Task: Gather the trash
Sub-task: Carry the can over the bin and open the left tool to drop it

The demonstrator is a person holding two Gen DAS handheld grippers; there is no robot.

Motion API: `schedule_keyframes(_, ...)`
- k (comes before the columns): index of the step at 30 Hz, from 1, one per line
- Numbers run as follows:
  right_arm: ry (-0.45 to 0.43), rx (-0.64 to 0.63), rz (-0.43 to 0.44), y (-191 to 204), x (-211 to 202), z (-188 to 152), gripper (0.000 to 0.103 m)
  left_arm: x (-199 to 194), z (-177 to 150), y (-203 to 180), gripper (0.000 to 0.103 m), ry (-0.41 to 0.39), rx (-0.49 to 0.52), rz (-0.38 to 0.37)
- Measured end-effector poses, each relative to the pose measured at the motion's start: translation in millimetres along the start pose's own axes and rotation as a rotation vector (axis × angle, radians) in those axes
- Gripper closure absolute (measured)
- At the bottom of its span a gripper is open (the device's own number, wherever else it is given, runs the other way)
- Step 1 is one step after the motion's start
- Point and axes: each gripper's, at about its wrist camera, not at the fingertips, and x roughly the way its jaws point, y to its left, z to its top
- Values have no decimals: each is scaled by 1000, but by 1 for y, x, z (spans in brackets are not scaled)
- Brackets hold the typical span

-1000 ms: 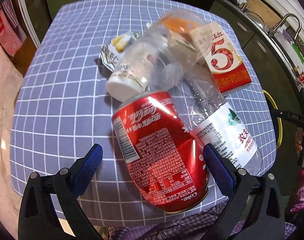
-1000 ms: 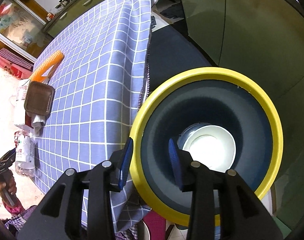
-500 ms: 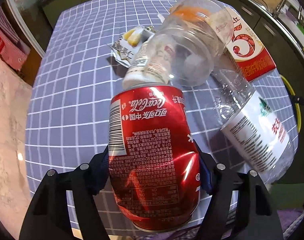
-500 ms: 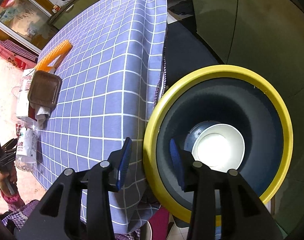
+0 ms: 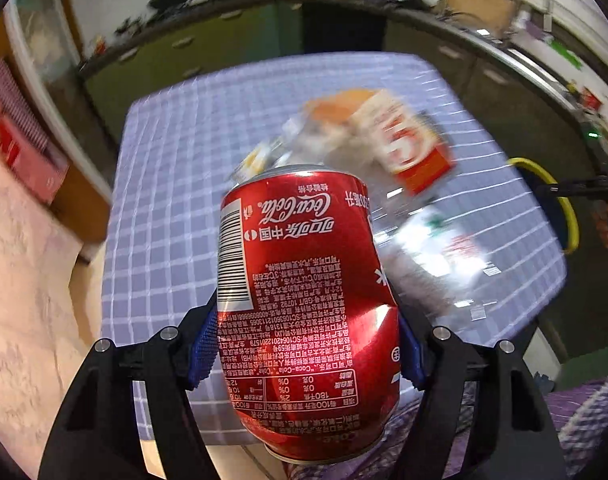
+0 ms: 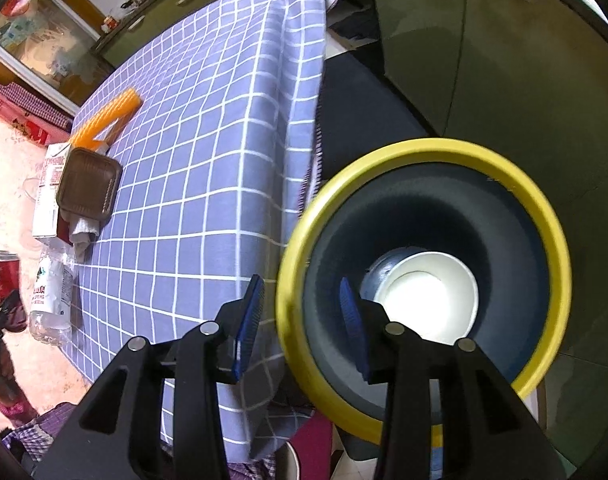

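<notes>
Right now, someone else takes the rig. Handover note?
Left gripper: shut on the dented red cola can, lifted off the table.
Right gripper: fingers astride the yellow rim of the bin, holding it beside the table; a white paper cup is already inside.
Left on the checked cloth: water bottle, carton, brown tray, orange piece.
Next: can into bin, then the rest.

A dented red metal can (image 5: 304, 304) with a glossy, reflective skin sits between ribbed blue pads (image 5: 203, 350). The tablecloth (image 6: 207, 168) is matt woven cloth, lilac with white grid lines. A bin (image 6: 544, 216) has a smooth yellow plastic rim and dull dark lining. Inside lies a white paper cup (image 6: 426, 300). A clear, crinkled plastic bottle (image 6: 51, 292) glints.
</notes>
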Motion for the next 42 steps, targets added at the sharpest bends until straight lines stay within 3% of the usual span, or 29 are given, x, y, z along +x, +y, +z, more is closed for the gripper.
schedule_keyframes(3, -39, 15, -17, -12, -15, -8, 65, -12, 11, -35, 32, -38, 70, -75)
schedule_keyframes(8, -103, 48, -49, -35, -42, -27, 65, -15, 37, -121, 32, -103, 230, -266)
schedule_keyframes(13, -191, 64, -119, -56, -83, -57, 65, 2, 69, -208, 32, -107, 356, -414)
schedule_keyframes(17, -255, 87, -152, -75, -112, -78, 65, 21, 82, -280, 32, -78, 434, -482)
schedule_keyframes(25, -296, 117, -147, -99, -132, -105, 65, 89, 100, -394, 32, 50, 502, -510)
schedule_keyframes(31, -303, 132, -132, -107, -131, -111, 64, 128, 106, -428, 31, 96, 489, -471)
schedule_keyframes(35, -306, 145, -127, -112, -130, -112, 62, 139, 107, -433, 20, 99, 472, -471)
schedule_keyframes(42, -295, 136, -108, -109, -123, -111, 62, 107, 111, -405, 20, 31, 453, -479)
